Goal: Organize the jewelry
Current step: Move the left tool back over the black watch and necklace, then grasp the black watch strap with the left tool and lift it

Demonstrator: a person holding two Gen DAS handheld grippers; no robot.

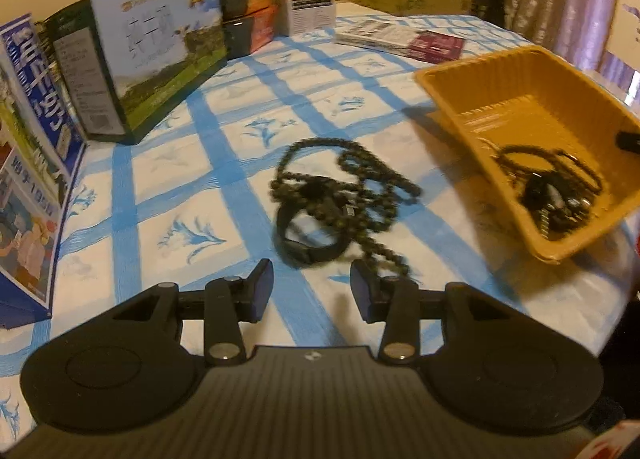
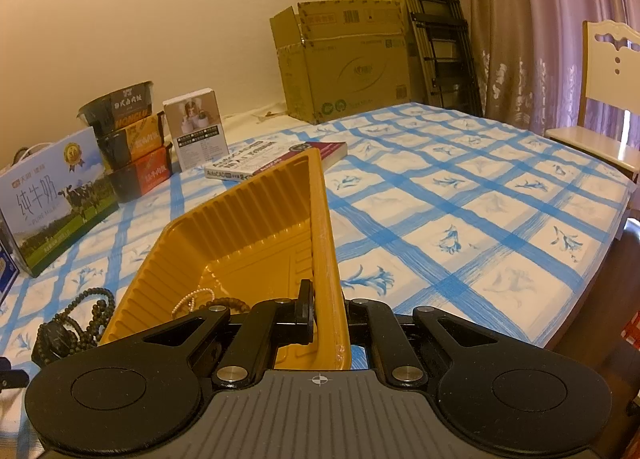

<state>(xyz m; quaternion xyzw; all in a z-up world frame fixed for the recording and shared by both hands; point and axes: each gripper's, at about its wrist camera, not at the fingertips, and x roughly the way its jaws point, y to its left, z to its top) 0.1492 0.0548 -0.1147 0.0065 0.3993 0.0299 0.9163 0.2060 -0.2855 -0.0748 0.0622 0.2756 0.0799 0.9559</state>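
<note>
Left gripper [image 1: 312, 279] fingers apart; blurred beads [image 1: 344, 195], boxes [image 1: 156, 71] around.

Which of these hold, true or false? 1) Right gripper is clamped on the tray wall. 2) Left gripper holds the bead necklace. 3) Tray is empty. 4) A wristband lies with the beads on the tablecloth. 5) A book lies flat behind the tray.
1) True: the right gripper is shut on the yellow tray wall.
2) False: the left gripper is open, with the bead necklace lying on the tablecloth ahead of it.
3) False: the tray already holds dark beads and other pieces.
4) True: the black wristband lies tangled with the necklace.
5) True: the book lies flat.
</note>
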